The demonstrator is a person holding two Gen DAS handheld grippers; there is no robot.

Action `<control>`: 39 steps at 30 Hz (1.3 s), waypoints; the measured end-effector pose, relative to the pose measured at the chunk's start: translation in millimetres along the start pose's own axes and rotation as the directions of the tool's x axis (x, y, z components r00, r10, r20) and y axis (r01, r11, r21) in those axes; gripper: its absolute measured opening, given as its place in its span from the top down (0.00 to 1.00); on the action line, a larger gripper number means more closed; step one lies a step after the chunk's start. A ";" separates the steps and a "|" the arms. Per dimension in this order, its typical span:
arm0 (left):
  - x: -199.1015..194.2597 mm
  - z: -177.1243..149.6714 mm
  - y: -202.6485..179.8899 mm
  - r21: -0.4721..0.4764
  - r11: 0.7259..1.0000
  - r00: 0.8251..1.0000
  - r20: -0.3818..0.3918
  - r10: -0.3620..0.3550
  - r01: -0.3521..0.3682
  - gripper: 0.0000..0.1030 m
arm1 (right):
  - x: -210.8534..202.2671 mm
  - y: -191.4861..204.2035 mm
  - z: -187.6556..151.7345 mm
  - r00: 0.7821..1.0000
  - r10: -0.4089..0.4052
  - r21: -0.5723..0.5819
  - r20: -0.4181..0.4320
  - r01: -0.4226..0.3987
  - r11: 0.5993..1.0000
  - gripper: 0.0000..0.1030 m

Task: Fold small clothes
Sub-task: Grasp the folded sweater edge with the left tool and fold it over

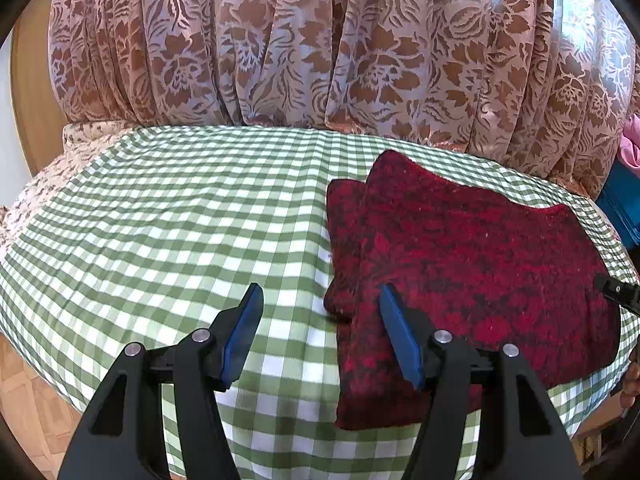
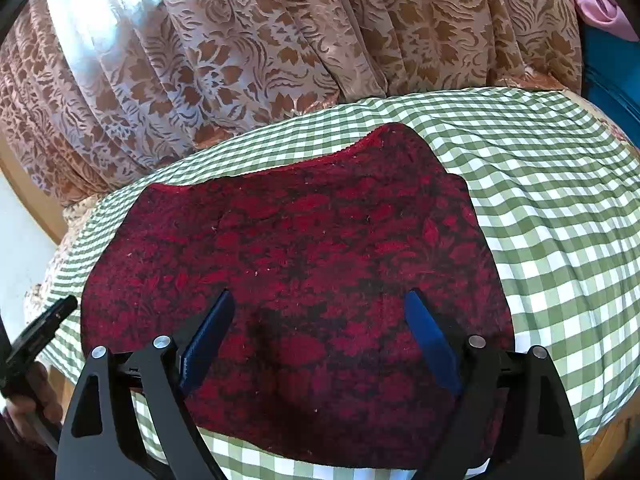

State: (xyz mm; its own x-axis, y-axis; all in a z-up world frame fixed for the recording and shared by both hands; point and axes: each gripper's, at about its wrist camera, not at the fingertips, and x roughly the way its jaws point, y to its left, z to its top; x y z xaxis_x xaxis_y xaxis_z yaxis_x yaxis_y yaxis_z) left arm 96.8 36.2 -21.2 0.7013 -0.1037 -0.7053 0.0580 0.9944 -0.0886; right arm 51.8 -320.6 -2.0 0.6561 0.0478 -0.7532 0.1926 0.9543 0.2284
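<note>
A dark red patterned knit garment [image 1: 472,256] lies flat on the green checked tablecloth [image 1: 180,220], with a folded part along its left side. My left gripper [image 1: 320,300] is open and empty, above the garment's left edge; its right finger [image 1: 400,336] is over the red cloth. In the right wrist view the same garment [image 2: 304,248] fills the middle. My right gripper [image 2: 320,304] is open and empty, hovering over the garment's near half. The left gripper's tip [image 2: 44,328] shows at the left edge there.
A brown floral curtain [image 1: 320,40] hangs right behind the table. A blue item [image 2: 612,68] and pink cloth [image 2: 600,4] stand at the far right. The table's near edge and wooden floor [image 1: 24,392] show at lower left.
</note>
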 end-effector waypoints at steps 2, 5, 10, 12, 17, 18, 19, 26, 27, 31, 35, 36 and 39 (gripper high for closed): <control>3.1 -3.9 1.7 -0.004 1.000 1.000 -0.018 -0.017 0.016 0.41 | -0.1 -0.6 0.3 1.000 0.001 -0.002 0.001 -0.001 1.000 0.16; 10.4 -12.5 5.0 -0.034 0.996 0.995 -0.060 -0.080 0.079 0.53 | 0.9 -1.7 0.0 1.000 -0.001 0.001 -0.007 0.001 1.000 0.16; 10.6 -24.9 -1.4 -0.010 0.984 0.982 -0.072 -0.177 0.177 0.93 | 0.6 -5.5 -1.8 1.000 0.006 0.024 -0.013 -0.006 1.000 0.16; 10.9 -30.3 3.1 -0.014 0.982 0.978 -0.084 -0.190 0.189 0.94 | -0.3 -7.6 -2.4 1.000 0.016 0.025 -0.017 -0.015 1.000 0.16; 17.6 -40.2 13.5 -0.065 0.977 0.972 -0.105 -0.212 0.206 0.88 | 10.8 -21.8 -12.4 0.999 0.043 0.038 -0.027 -0.042 0.998 0.16; 16.0 -37.9 14.4 -0.080 0.976 0.972 -0.105 -0.208 0.201 0.85 | 9.2 -20.8 -12.6 0.999 0.044 0.033 -0.022 -0.044 0.998 0.16; 14.7 -34.4 17.6 -0.104 0.973 0.971 -0.103 -0.215 0.204 0.79 | 5.8 -19.2 -11.4 0.998 0.052 0.026 -0.024 -0.052 0.998 0.16; -11.2 -5.7 16.5 -0.111 0.969 0.975 -0.003 -0.222 0.220 0.70 | -33.8 -71.1 -4.1 0.991 0.122 0.184 0.058 -0.130 0.974 0.16; -11.5 -2.4 12.8 -0.099 0.968 0.973 -0.001 -0.230 0.229 0.70 | -35.7 -86.5 -5.4 0.991 0.113 0.233 0.070 -0.127 0.964 0.16; -11.5 5.5 -14.6 -0.043 0.965 0.966 -0.004 -0.260 0.260 0.66 | -29.8 -122.6 -13.2 0.991 0.110 0.354 0.073 -0.128 0.926 0.16; -8.9 11.8 -44.8 0.062 0.977 0.979 -0.013 -0.203 0.204 0.63 | -18.5 -128.0 -19.7 0.986 0.157 0.368 0.061 -0.169 0.914 0.16; -5.3 12.4 -49.6 0.085 0.983 0.987 -0.018 -0.161 0.162 0.63 | -15.7 -126.5 -20.8 0.984 0.171 0.362 0.056 -0.180 0.915 0.16; 2.2 16.4 -45.0 0.050 0.992 0.992 -0.047 -0.114 0.117 0.60 | -12.1 -124.6 -23.7 0.980 0.191 0.349 0.052 -0.197 0.916 0.16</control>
State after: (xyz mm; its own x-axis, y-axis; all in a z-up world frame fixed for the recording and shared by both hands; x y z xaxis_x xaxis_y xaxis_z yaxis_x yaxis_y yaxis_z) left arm 107.4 -8.4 -7.2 0.6559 -0.2175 -0.7229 0.1746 0.9753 -0.1350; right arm 2.5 -433.1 -36.0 0.7178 0.2141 -0.6626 0.3021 0.7617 0.5733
